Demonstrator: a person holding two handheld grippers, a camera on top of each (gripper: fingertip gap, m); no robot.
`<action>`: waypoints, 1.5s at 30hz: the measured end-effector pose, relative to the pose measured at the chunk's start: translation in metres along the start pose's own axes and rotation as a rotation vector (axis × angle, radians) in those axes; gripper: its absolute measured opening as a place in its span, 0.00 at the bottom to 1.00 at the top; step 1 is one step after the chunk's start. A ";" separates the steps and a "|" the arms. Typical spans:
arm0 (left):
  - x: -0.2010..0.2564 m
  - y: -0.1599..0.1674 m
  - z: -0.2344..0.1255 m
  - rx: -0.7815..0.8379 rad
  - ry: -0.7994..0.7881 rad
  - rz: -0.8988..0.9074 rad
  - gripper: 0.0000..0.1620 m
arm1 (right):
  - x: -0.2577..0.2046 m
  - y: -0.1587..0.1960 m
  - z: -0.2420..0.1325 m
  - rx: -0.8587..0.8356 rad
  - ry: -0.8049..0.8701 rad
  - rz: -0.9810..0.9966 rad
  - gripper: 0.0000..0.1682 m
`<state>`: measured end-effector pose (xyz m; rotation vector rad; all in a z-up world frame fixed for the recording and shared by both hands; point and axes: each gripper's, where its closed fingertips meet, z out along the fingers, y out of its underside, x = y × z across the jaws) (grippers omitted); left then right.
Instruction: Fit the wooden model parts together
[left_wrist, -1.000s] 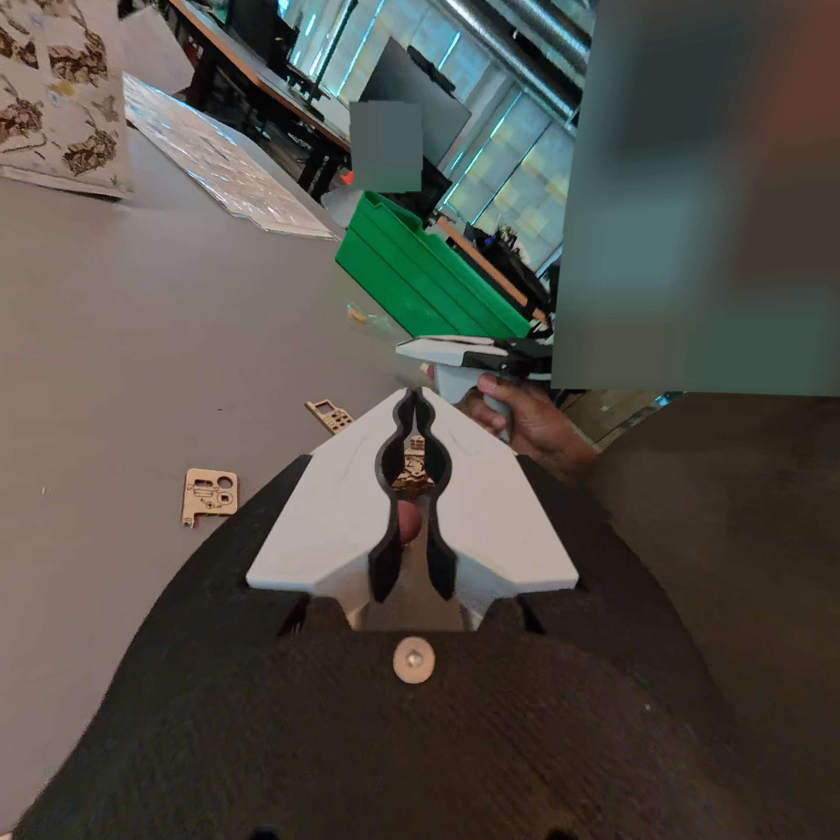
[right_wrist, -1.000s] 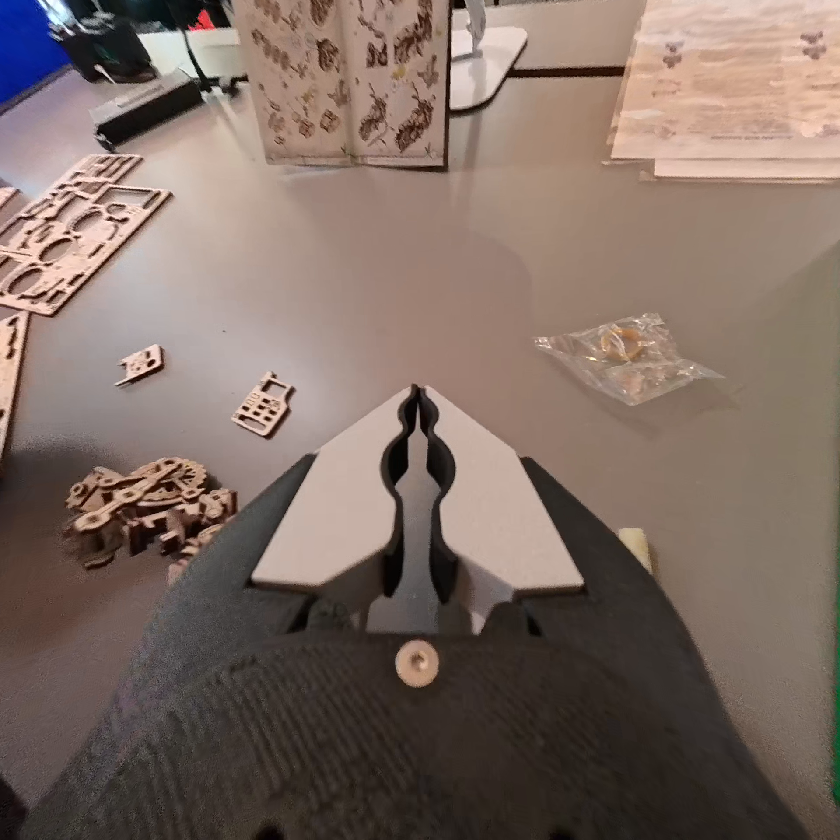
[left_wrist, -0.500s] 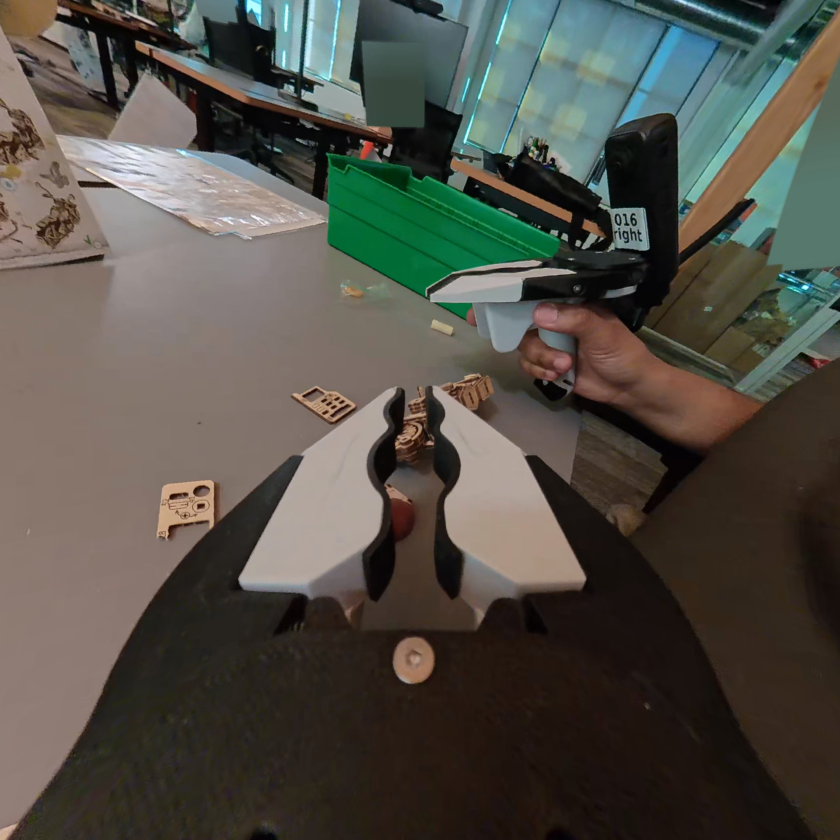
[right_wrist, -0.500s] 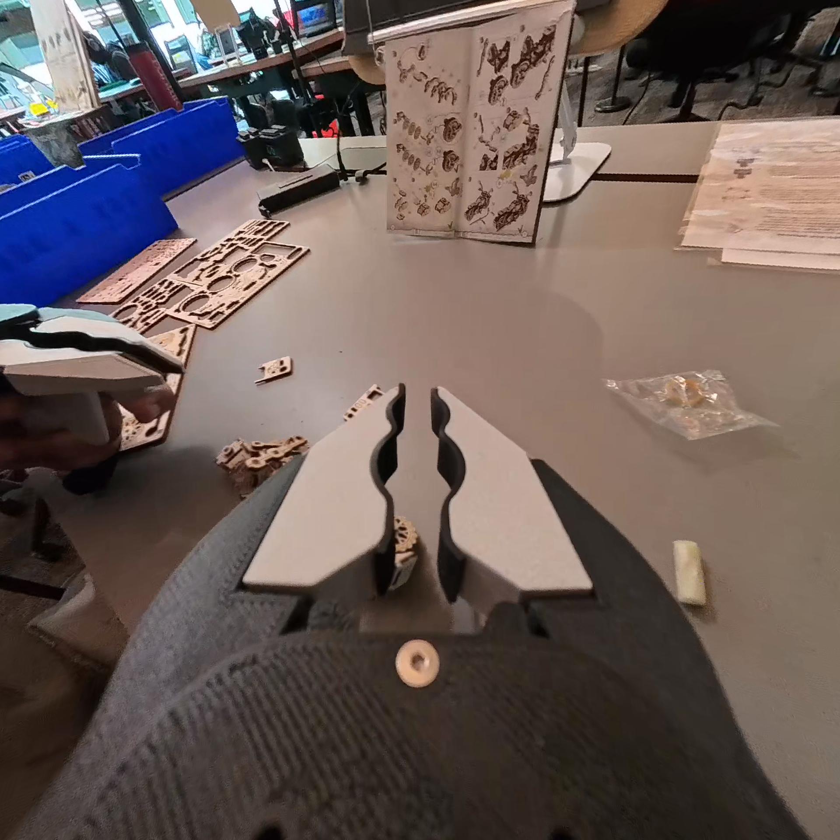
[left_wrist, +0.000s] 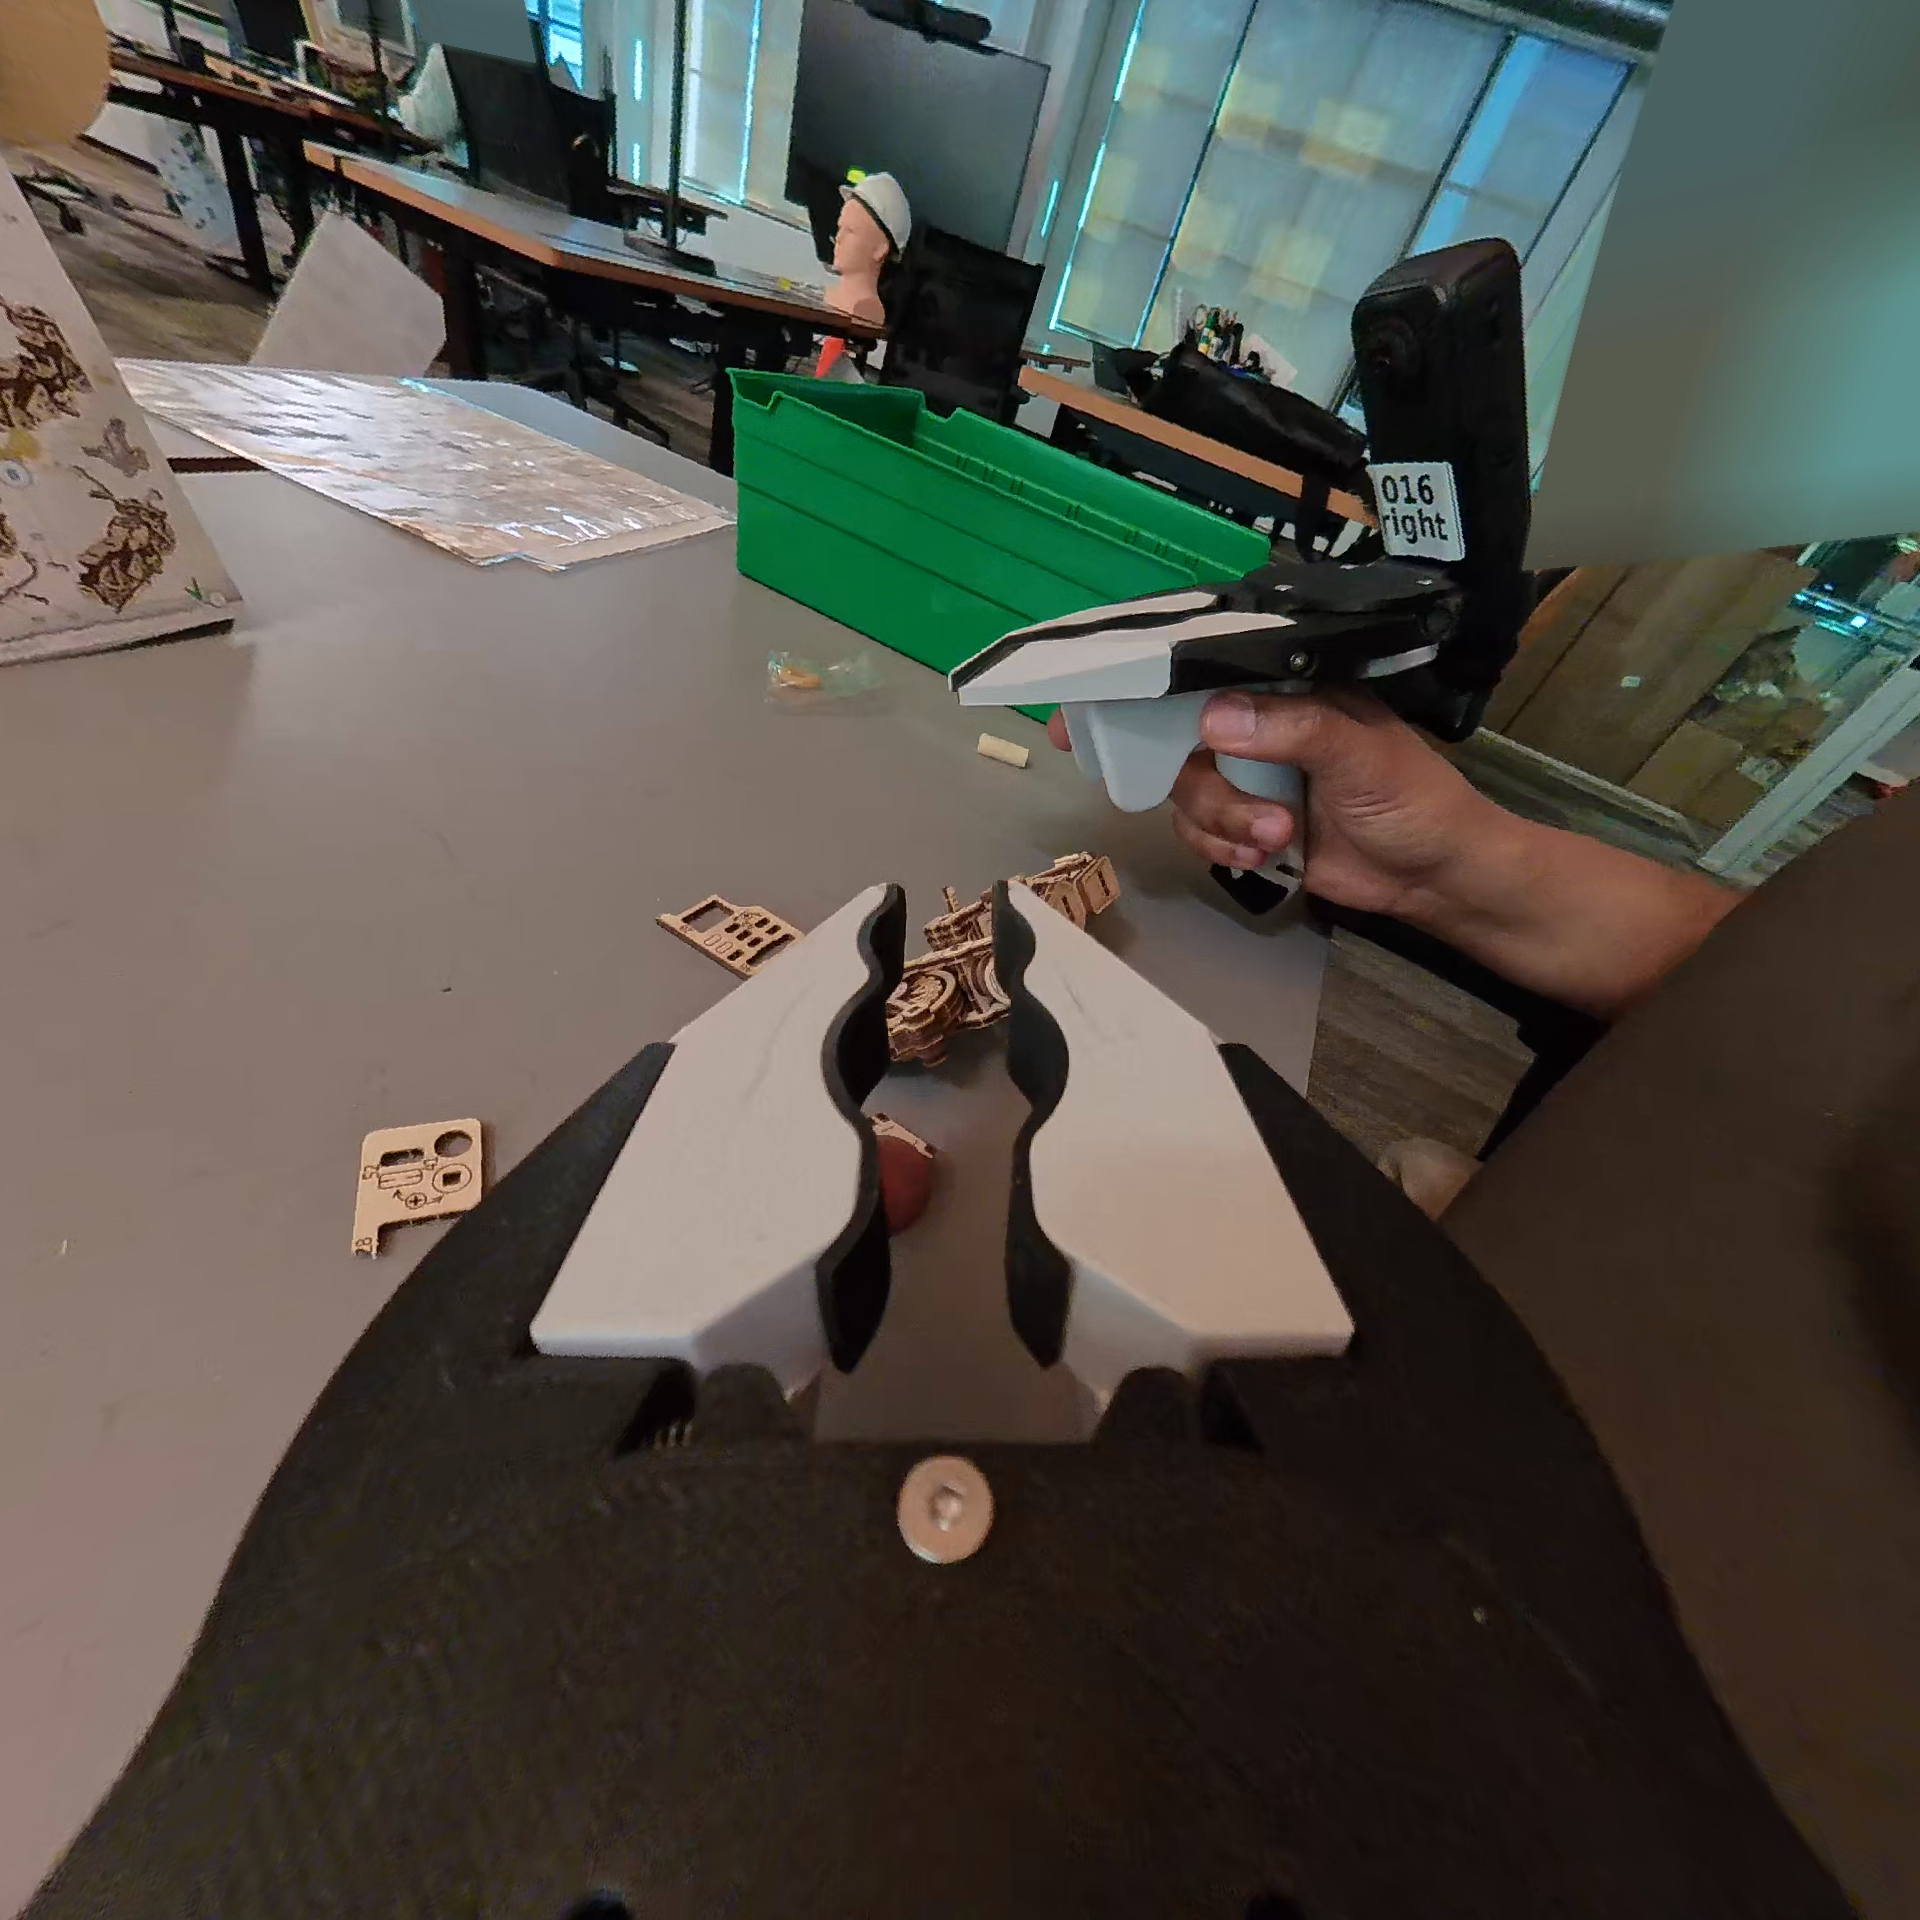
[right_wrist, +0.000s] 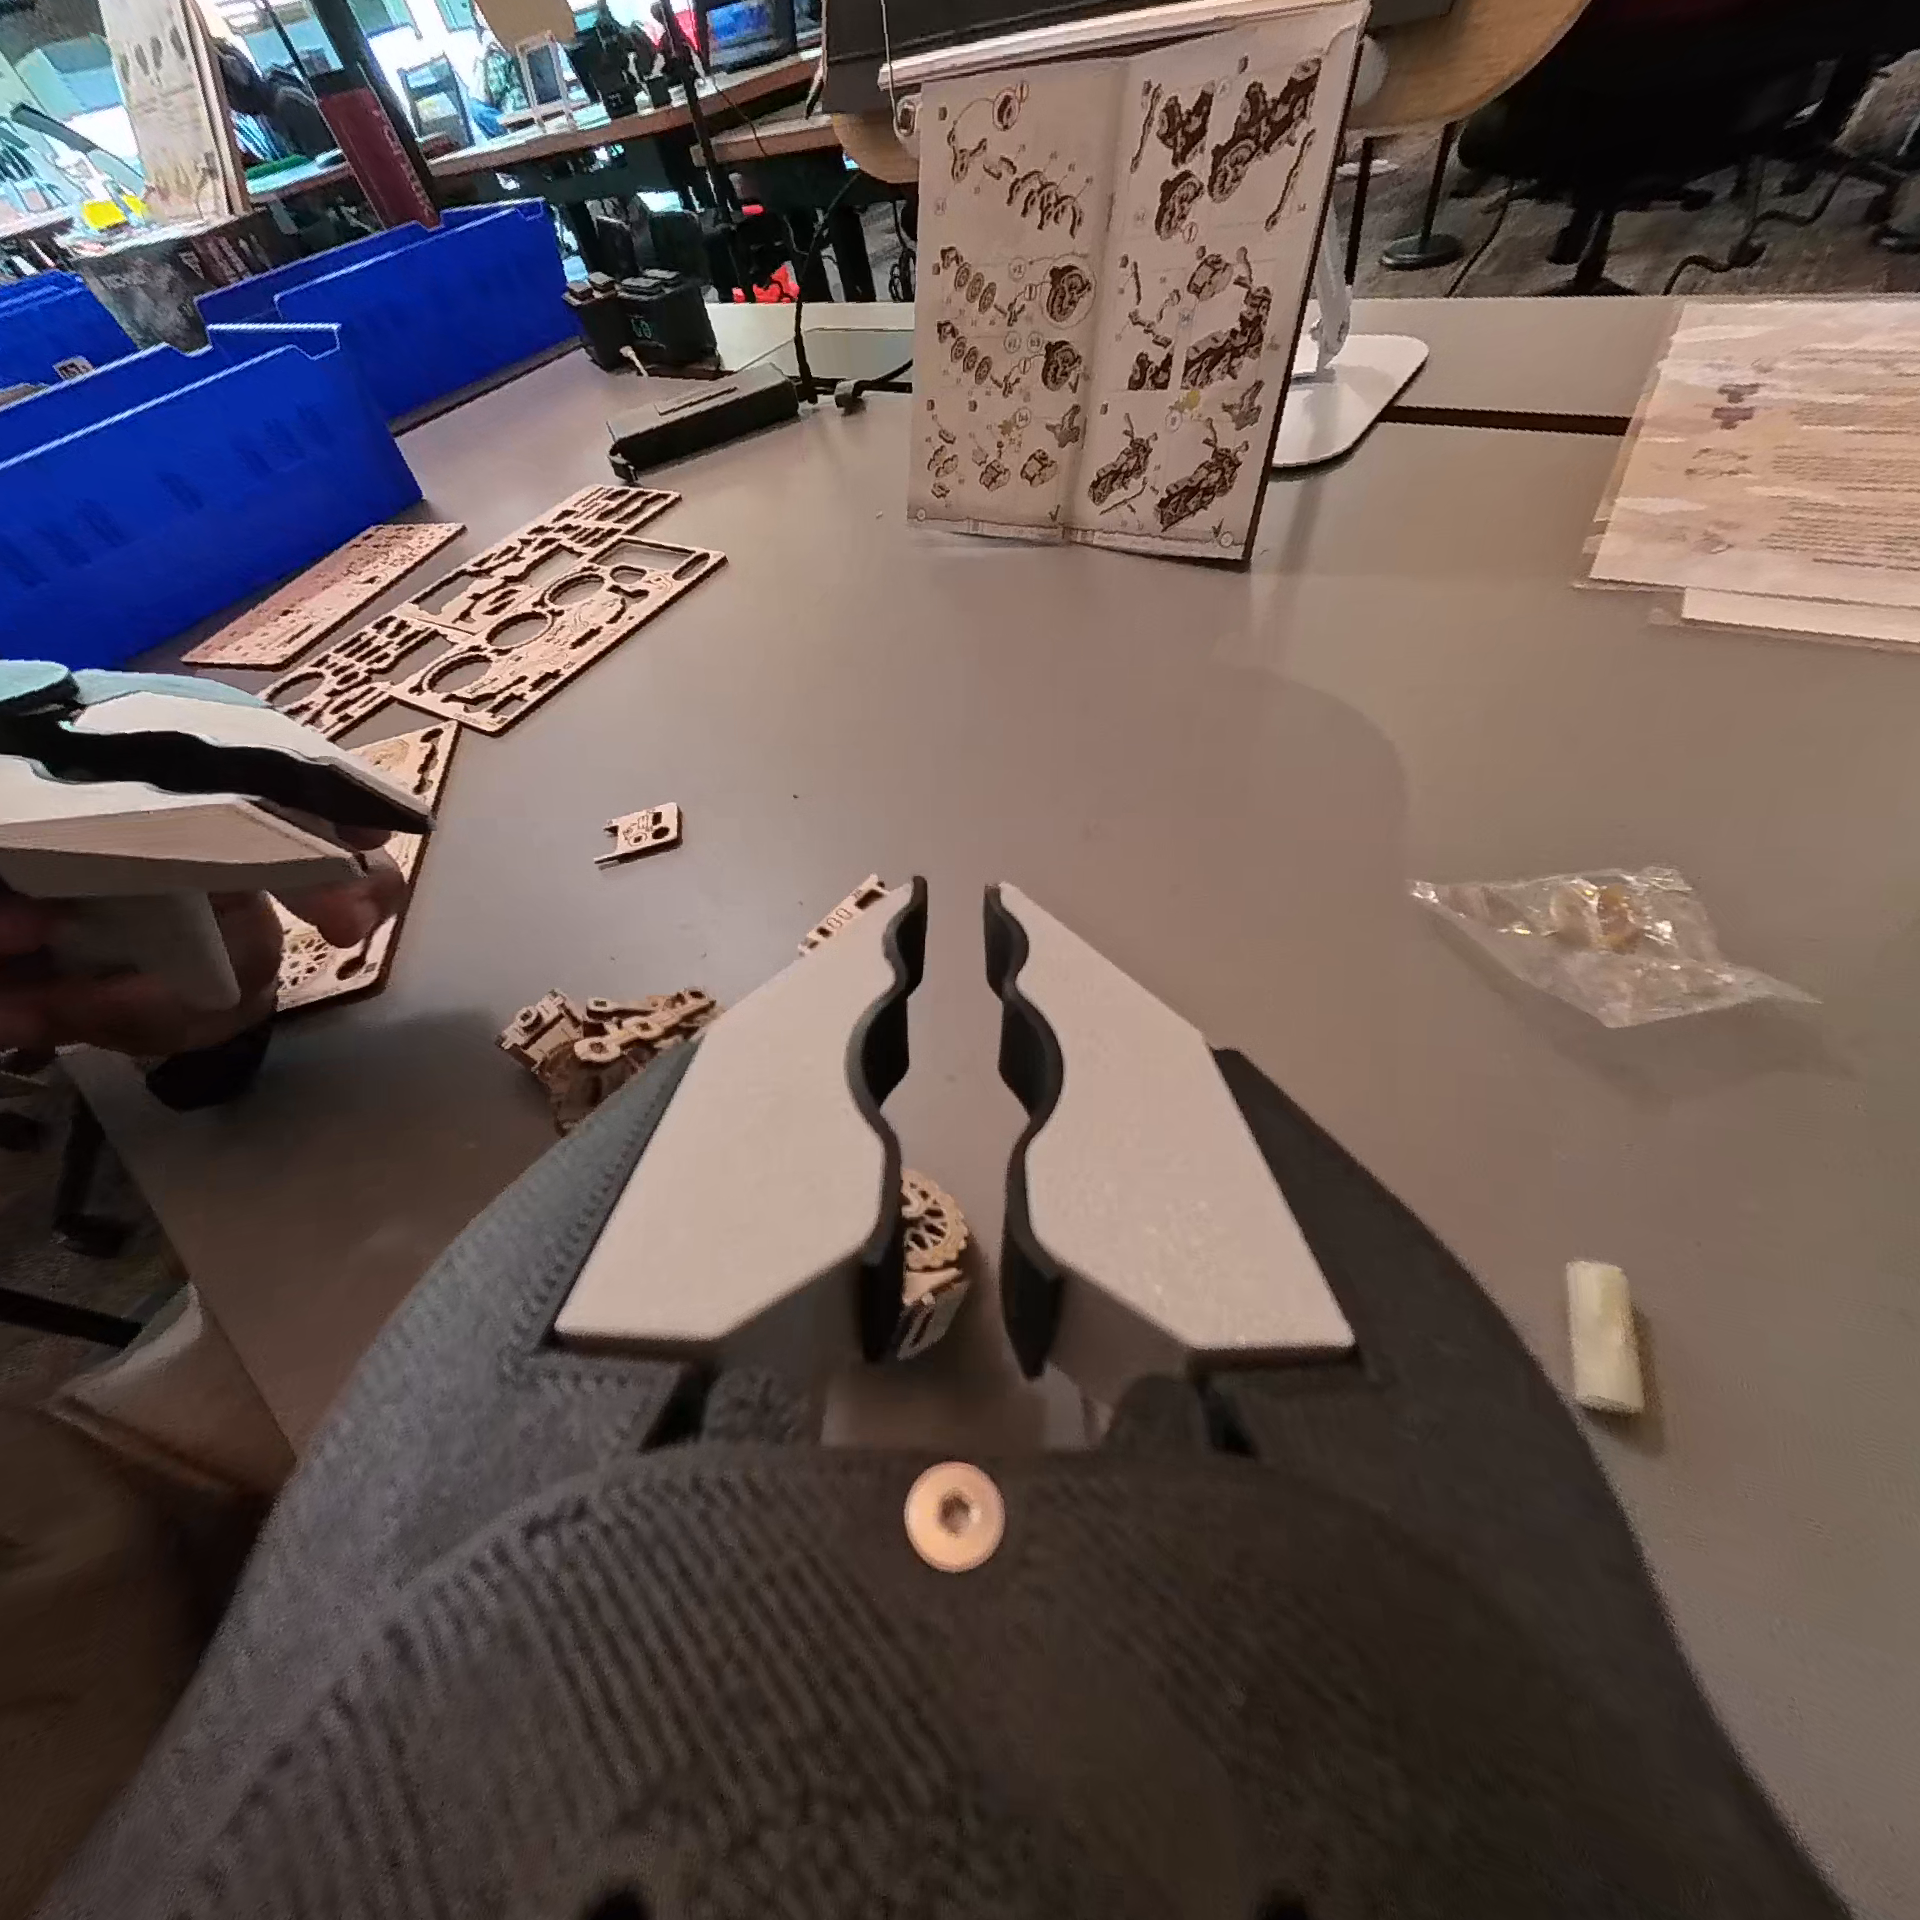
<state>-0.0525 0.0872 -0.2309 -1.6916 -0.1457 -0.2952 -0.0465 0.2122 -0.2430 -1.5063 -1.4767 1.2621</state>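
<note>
A partly built wooden model (left_wrist: 956, 997) lies on the grey table (left_wrist: 416, 831) just beyond my left gripper (left_wrist: 943, 899), which is open and holds nothing. A red-brown round piece (left_wrist: 904, 1184) shows low in the gap between its jaws. My right gripper (right_wrist: 954, 899) is open; a wooden gear-like part (right_wrist: 930, 1247) shows in its gap beside the left jaw, not clamped. The model also shows in the right wrist view (right_wrist: 603, 1039), to the left of the right gripper. Each gripper shows in the other's view, the right (left_wrist: 966, 681) and the left (right_wrist: 395, 816).
Flat wooden pieces (left_wrist: 421, 1169) (left_wrist: 727, 930) (right_wrist: 644, 831) lie loose. Cut-out wooden sheets (right_wrist: 520, 634) and blue bins (right_wrist: 208, 457) are on the left. An instruction booklet (right_wrist: 1101, 312) stands behind. A plastic bag (right_wrist: 1600, 945), a white peg (right_wrist: 1605, 1335) and a green bin (left_wrist: 935, 520) are on the right. Across from one pair of fingers to the other is roughly 12 cm.
Both grippers were shut a second ago and have opened. Both views have tipped up from the table, so each gripper now shows in the other's view.
</note>
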 end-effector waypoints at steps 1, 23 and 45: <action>-0.001 0.000 0.000 -0.002 0.000 -0.007 0.08 | 0.000 0.000 0.000 0.002 -0.005 0.006 0.05; -0.030 -0.001 -0.004 -0.017 -0.026 -0.152 0.22 | 0.027 0.022 0.009 -0.126 0.078 -0.036 0.06; -0.083 0.033 0.003 -0.200 -0.286 -0.357 0.21 | 0.054 0.060 0.033 -0.372 0.163 -0.001 0.11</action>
